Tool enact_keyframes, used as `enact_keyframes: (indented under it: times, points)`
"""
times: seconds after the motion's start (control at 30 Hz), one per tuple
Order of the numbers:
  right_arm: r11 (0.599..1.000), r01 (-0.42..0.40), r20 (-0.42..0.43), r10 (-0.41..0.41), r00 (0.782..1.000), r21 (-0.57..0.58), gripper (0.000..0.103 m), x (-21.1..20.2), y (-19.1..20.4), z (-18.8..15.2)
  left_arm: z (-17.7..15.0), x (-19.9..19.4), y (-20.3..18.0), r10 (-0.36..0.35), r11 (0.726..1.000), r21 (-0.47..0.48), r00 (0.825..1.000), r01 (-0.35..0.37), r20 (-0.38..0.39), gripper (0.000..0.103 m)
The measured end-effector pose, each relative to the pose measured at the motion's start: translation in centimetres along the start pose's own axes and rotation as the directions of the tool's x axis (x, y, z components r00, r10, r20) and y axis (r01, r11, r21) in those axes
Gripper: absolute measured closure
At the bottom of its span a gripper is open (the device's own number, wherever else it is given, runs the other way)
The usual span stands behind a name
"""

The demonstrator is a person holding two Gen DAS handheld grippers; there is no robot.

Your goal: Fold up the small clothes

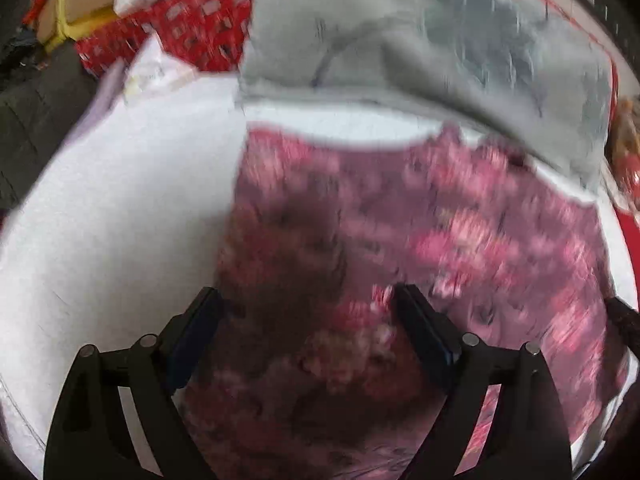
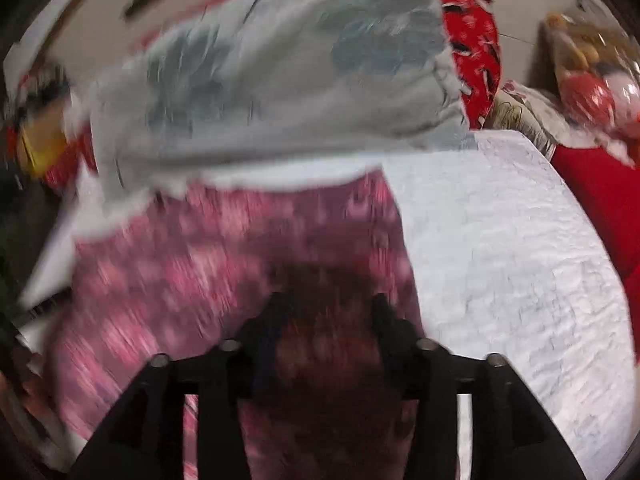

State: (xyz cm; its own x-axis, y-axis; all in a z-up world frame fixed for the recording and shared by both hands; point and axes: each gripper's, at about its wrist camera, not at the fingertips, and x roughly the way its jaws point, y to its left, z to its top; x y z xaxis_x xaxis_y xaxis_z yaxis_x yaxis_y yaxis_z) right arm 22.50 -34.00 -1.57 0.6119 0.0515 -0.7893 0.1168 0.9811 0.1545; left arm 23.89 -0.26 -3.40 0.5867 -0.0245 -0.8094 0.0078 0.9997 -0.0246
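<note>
A pink floral garment [image 1: 400,260] lies spread on a white quilted surface [image 1: 120,220]; it also shows in the right wrist view [image 2: 200,272]. A light grey garment [image 1: 400,40] lies beyond it, also in the right wrist view [image 2: 280,80]. My left gripper [image 1: 308,300] is open, its fingers wide apart just above the pink garment's left part. My right gripper [image 2: 328,300] is open over the pink garment's right edge. Both views are motion-blurred.
A red patterned cloth [image 1: 192,28] and a cardboard box [image 1: 80,4] lie behind the white surface at the left. A red cushion [image 2: 476,40] and red fabric [image 2: 600,192] sit at the right. The white surface [image 2: 520,260] extends to the right.
</note>
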Motion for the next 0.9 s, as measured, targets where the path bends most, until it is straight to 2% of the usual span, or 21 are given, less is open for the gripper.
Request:
enact_keyframes:
  times: [0.03,0.1,0.2,0.27,0.47,0.7,0.73,0.83,0.9]
  points:
    - [0.999,0.03,-0.071,-0.032,0.997,-0.029,0.054,1.4,0.4,-0.7,0.0,-0.1,0.3,-0.017,1.0,-0.024,1.0,0.017,-0.004,0.011]
    - [0.998,0.053,-0.021,-0.053,0.998,-0.022,0.051,1.4,0.8,-1.3,0.3,-0.3,1.0,-0.055,0.997,-0.05,0.997,0.053,-0.048,0.011]
    - [0.996,0.083,-0.057,-0.082,0.995,0.011,0.05,1.4,1.3,-0.8,0.2,-0.7,1.8,-0.081,0.996,-0.052,0.994,0.077,-0.077,0.011]
    - [0.995,0.094,-0.064,-0.095,0.993,-0.017,0.05,0.7,2.5,-0.8,0.0,-1.0,2.3,-0.081,0.996,-0.04,0.993,0.078,-0.089,0.011]
    - [0.992,0.093,-0.003,-0.094,0.996,-0.091,0.05,-2.4,4.8,-1.2,-1.4,-1.3,4.6,-0.147,0.988,-0.081,0.972,0.134,-0.184,0.011]
    - [0.987,0.076,0.061,-0.068,0.996,-0.142,0.047,-6.1,7.7,-2.1,-2.7,-2.5,5.3,-0.143,0.989,-0.018,0.95,0.144,-0.279,0.012]
    - [0.987,0.064,0.06,-0.056,0.997,-0.145,0.045,-6.4,8.2,-2.2,-2.8,-2.7,5.7,-0.149,0.989,-0.027,0.947,0.147,-0.285,0.012]
    - [0.985,0.015,0.045,-0.008,0.999,-0.171,0.039,-6.8,10.0,-3.1,-2.3,-3.6,8.6,-0.209,0.974,-0.142,0.932,0.174,-0.295,0.012]
    - [0.972,-0.039,0.02,0.045,0.999,-0.23,0.036,-6.7,12.3,-4.3,-1.8,-4.0,11.2,-0.241,0.957,-0.232,0.923,0.175,-0.299,0.012]
